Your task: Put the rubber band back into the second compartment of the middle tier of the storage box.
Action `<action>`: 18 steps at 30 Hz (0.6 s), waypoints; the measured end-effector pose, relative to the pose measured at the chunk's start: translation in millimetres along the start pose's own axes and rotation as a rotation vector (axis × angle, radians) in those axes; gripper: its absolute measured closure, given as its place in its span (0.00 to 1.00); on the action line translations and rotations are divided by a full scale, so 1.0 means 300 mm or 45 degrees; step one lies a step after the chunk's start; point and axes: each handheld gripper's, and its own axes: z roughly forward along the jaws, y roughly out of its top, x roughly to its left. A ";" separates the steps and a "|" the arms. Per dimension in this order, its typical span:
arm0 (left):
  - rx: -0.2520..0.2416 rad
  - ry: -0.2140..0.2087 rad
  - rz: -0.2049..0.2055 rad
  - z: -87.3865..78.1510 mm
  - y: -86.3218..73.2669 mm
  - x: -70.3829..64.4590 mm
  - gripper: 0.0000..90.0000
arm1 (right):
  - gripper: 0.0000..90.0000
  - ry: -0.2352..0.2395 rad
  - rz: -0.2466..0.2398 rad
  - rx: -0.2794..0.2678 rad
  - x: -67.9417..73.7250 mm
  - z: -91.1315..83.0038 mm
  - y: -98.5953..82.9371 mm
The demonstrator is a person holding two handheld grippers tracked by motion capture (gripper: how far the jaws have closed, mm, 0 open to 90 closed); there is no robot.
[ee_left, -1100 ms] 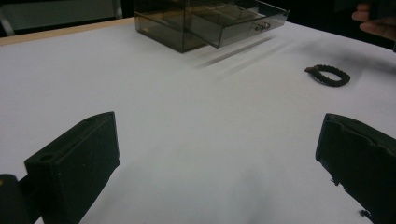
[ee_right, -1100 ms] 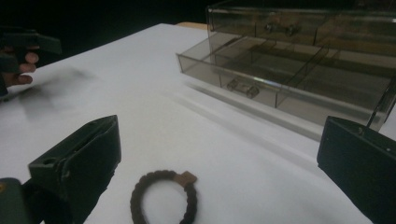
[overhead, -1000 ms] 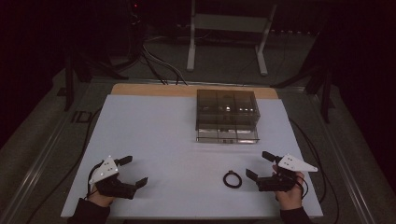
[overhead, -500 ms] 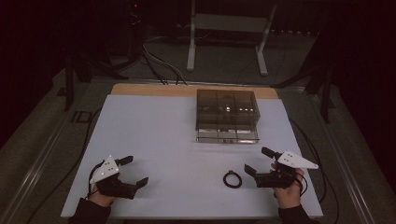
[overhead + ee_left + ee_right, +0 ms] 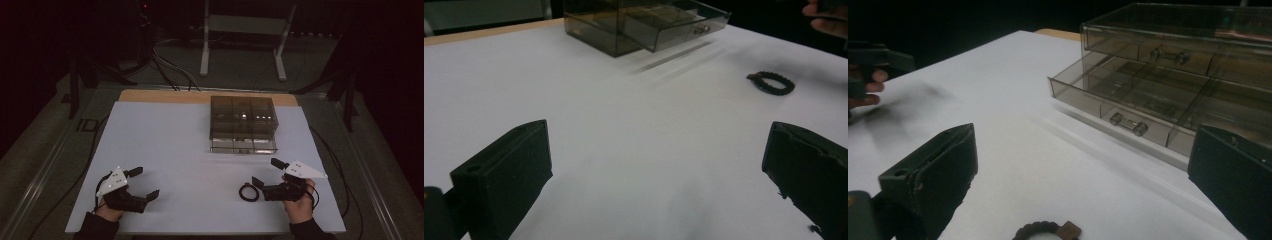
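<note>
A dark room surrounds the white worktop (image 5: 175,150). The left tool (image 5: 142,183) sits low at the near left corner, jaws spread wide with nothing between them. The right tool (image 5: 265,173) is likewise released, its lower jaw just beside a small black beaded bracelet (image 5: 248,192). Behind, a smoky clear drawer box (image 5: 243,117) has its bottom drawer (image 5: 1118,105) pulled out.
</note>
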 end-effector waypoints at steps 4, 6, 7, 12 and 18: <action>0.001 0.001 -0.002 0.001 0.000 0.000 0.00 | 0.00 -0.005 0.007 0.017 0.004 0.012 -0.003; 0.005 0.003 0.008 0.002 0.001 -0.002 0.00 | 0.00 -0.009 -0.017 0.039 0.010 0.027 -0.006; 0.005 0.003 0.006 0.002 0.001 -0.002 0.00 | 0.00 -0.004 -0.021 0.045 0.012 0.032 -0.007; 0.008 0.003 0.011 0.001 0.001 -0.003 0.00 | 0.00 -0.016 -0.059 0.069 0.018 0.050 -0.013; 0.008 0.006 0.011 0.001 0.002 -0.003 0.00 | 0.00 -0.014 -0.053 0.108 0.022 0.070 -0.025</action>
